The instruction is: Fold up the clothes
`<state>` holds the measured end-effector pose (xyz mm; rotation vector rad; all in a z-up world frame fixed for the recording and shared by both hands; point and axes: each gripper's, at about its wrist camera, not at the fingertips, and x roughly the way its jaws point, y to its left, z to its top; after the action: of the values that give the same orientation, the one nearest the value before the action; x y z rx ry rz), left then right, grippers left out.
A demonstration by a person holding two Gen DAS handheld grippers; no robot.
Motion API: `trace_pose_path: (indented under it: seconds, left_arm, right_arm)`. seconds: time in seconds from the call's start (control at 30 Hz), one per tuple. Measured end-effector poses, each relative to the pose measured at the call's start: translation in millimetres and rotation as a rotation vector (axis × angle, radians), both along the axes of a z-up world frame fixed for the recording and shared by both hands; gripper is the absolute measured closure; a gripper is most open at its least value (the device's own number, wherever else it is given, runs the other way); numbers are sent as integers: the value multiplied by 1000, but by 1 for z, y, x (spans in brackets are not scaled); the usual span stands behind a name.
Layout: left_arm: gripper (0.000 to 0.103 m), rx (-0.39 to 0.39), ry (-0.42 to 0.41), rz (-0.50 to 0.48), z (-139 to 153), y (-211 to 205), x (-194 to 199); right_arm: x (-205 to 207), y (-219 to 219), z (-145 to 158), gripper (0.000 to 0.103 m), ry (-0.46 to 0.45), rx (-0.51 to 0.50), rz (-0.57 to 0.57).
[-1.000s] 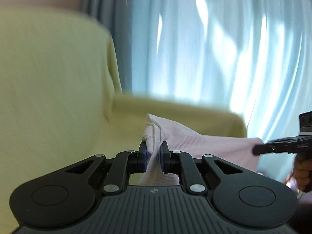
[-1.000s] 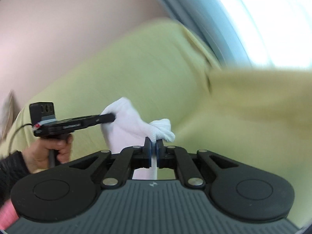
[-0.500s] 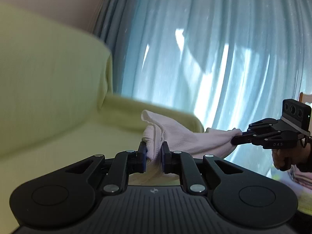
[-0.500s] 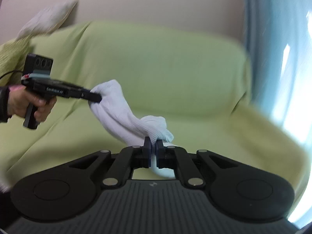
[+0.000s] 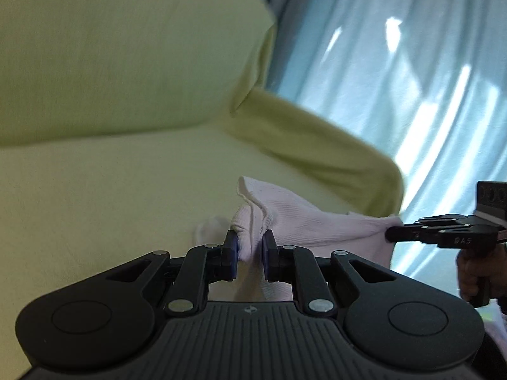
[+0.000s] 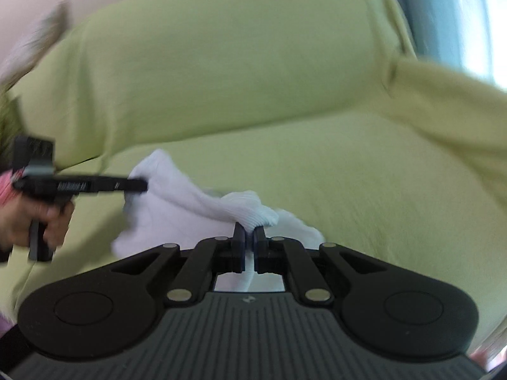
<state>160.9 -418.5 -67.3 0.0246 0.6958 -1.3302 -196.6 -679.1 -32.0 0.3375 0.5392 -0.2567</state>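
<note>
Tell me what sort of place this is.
Most likely a home living room: a sofa under a yellow-green cover, pale blue curtains with daylight behind them, and a white garment held over the seat for folding.

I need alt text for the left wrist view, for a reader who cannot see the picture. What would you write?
The left hand-held gripper pinches one end of a white garment above a light green sofa. The right hand-held gripper, entering from the right edge, holds the other end, so the cloth hangs between them. Pale blue curtains fill the background.
</note>
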Motion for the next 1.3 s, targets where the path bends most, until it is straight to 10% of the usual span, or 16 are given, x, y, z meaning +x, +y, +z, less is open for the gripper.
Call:
trace_pose_path:
  seconds: [0.17,0.3,0.57,0.67,0.83,1.0,1.3]
  left_arm:
    - [85,48,21,18,-31,-17,7]
    - [73,38,40,26,-34,-14,11]
    - [73,-29,88,-13,-23,-20,21]
    - [84,-39,30,-23,-16,-20,16]
    - [84,-38,5,9,-18,-19,11]
    - [64,27,12,59,-23,-25,15]
    - [55,-8,-82,121,0,-10,18]
  right_arm:
    - [14,-31,-43,96,63,125,-88]
    - [12,-39,-52,73,36,189,-119]
    - [10,-51,-54,74,-55,297,-148]
    - [9,-56,-56,94,-89,337,-158]
    - [5,-41,-36,94,-145,176,-134]
    - [7,-57,-61,74,-34,216,-225]
    - [-3,-31,-28,74,-147,132,-243]
